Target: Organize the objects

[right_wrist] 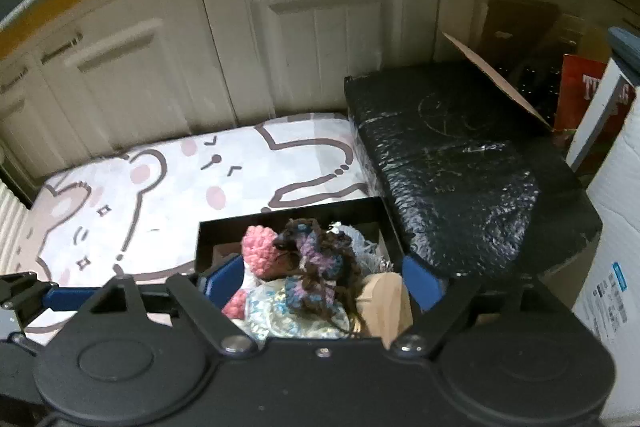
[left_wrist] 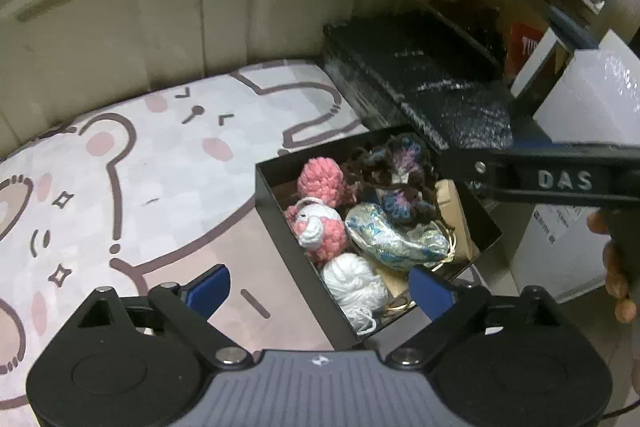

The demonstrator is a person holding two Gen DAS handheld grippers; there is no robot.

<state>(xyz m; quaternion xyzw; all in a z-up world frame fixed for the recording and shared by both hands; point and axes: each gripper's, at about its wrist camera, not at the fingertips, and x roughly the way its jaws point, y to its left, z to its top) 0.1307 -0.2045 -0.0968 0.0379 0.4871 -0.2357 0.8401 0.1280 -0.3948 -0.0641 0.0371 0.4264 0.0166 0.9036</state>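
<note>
Left tongs (left_wrist: pixel 320 287) sit nearest the lens, blue pads spread wide, nothing between them; the near corner of the black box (left_wrist: pixel 296 251) lies below the gap. Right tongs (right_wrist: pixel 322 277) likewise spread wide and empty, hovering over the same box (right_wrist: pixel 208 247).

Box stands open-topped on a bear-print mat (left_wrist: pixel 132 163), just beside a black plastic-wrapped bundle (left_wrist: pixel 432 83) on its far right.

Box contents, left wrist view:
- white yarn ball (left_wrist: pixel 354 285) at the near corner
- pink-and-white crocheted toy (left_wrist: pixel 316 227) behind it
- pink yarn ball (left_wrist: pixel 320 179) toward the far left wall
- dark brown, purple and blue crocheted piece (left_wrist: pixel 400 179) on top, far side
- blue-patterned brocade pouch (left_wrist: pixel 394 239) in the middle, touching the crocheted piece
- tan card-like piece (left_wrist: pixel 454 211) along the right wall; what it is, cannot tell

Right-hand fingers (left_wrist: pixel 616 267) show at the right edge of the left wrist view, beside an arm of the other tool marked "DAS".

Cream cabinet doors (right_wrist: pixel 320 39) run behind the mat. White carton (right_wrist: pixel 612 267) stands right of the bundle.
</note>
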